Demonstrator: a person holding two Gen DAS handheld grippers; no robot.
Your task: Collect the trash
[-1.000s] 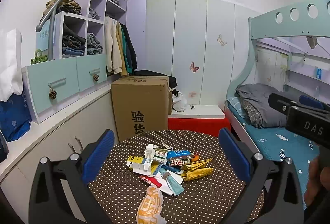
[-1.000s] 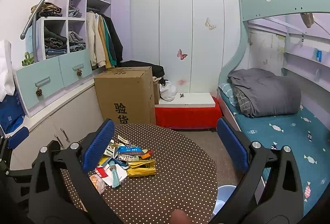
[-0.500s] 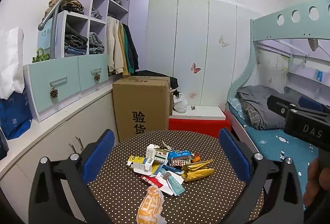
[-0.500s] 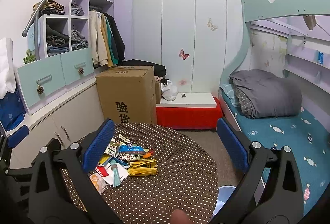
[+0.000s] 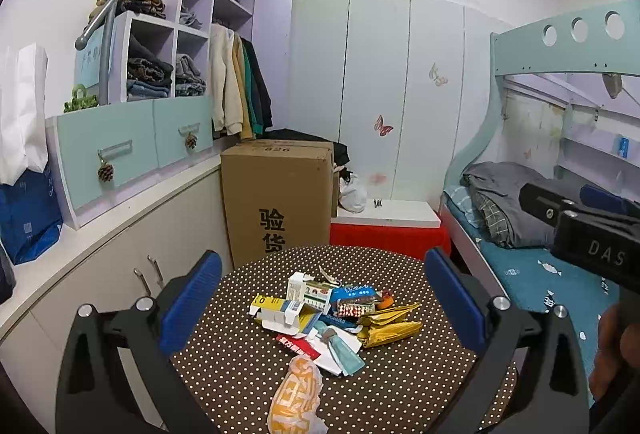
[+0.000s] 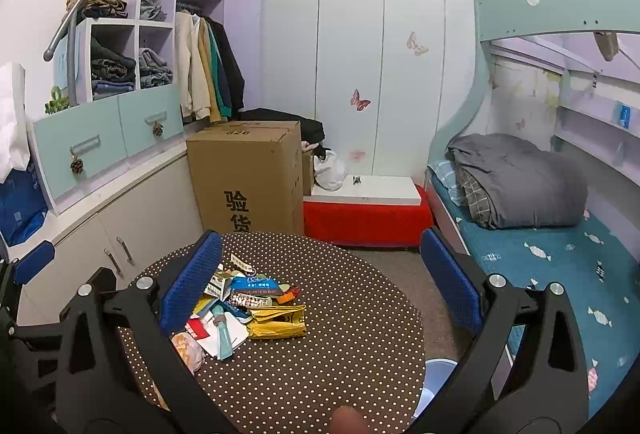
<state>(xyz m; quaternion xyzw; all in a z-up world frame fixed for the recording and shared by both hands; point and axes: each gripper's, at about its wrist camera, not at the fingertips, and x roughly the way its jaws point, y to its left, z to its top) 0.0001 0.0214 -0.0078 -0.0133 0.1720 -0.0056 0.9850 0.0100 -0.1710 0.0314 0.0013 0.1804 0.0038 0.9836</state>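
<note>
Both views have edged upward; both grippers' fingers (image 5: 192, 298) (image 6: 192, 278) gape empty; cardboard box (image 5: 276, 202) reads "验货".

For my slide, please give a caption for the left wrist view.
Open left claw above a trash pile on the polka-dot table.

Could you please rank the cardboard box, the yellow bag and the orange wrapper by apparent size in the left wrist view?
1. cardboard box, clearly largest.
2 and 3. orange wrapper and yellow bag look similar; the wrapper lies nearer the camera, so I leave them unranked.
</note>
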